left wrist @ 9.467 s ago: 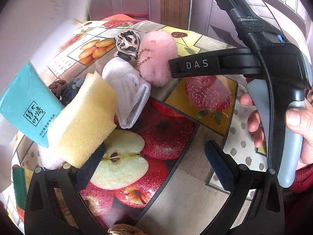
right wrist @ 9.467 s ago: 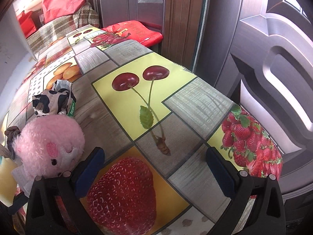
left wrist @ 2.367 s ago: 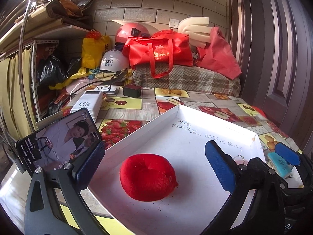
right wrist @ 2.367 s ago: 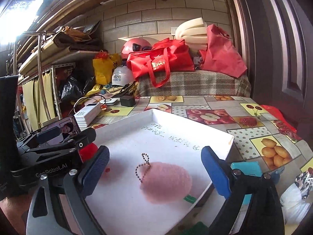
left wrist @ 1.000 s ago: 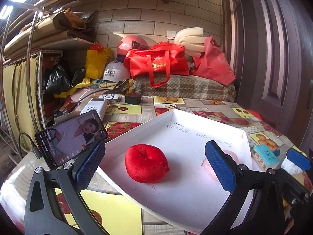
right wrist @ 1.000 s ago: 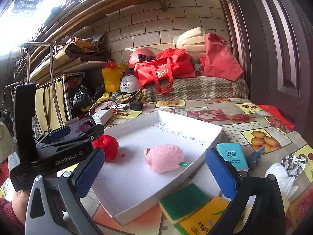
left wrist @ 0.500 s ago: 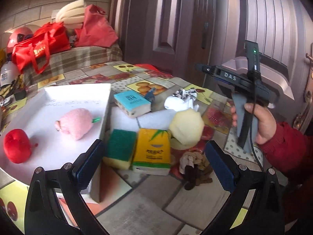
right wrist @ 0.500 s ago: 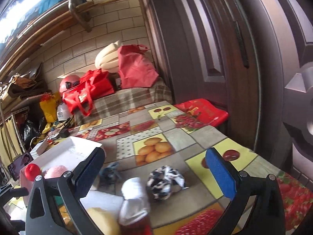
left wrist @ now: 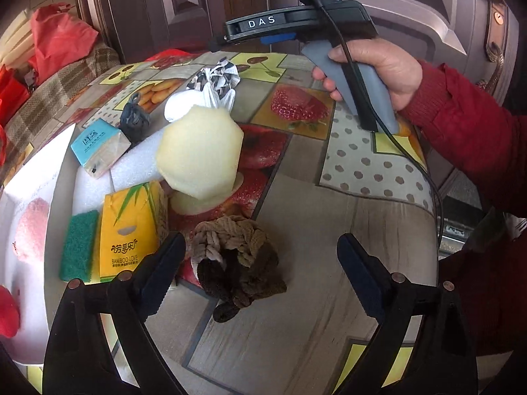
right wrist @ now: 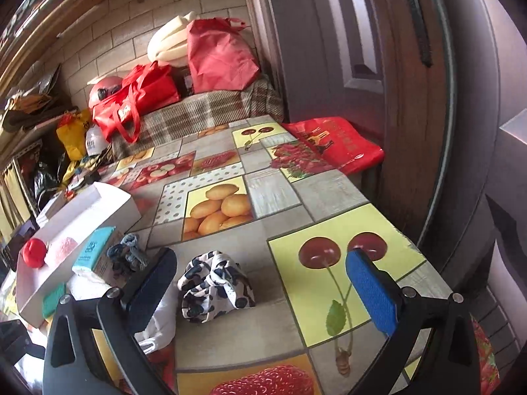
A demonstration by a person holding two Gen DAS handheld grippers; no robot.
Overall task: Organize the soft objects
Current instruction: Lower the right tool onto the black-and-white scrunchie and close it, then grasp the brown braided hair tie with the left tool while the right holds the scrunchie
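Jaws of both grippers have swung from the white tray [left wrist: 19,177] to the surface's near pile; left gripper [left wrist: 260,263], narrowing but empty, brackets the brown knitted cloth [left wrist: 237,263], right gripper [right wrist: 263,283] gapes around the spotted cloth [right wrist: 214,286].

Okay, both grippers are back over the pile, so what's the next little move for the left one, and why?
Probably lower the left gripper onto the brown knitted bundle and close. Its jaws have just been narrowing but nothing is pinched yet, the bundle lies between the fingers on the table, and the white tray already holds two soft things.
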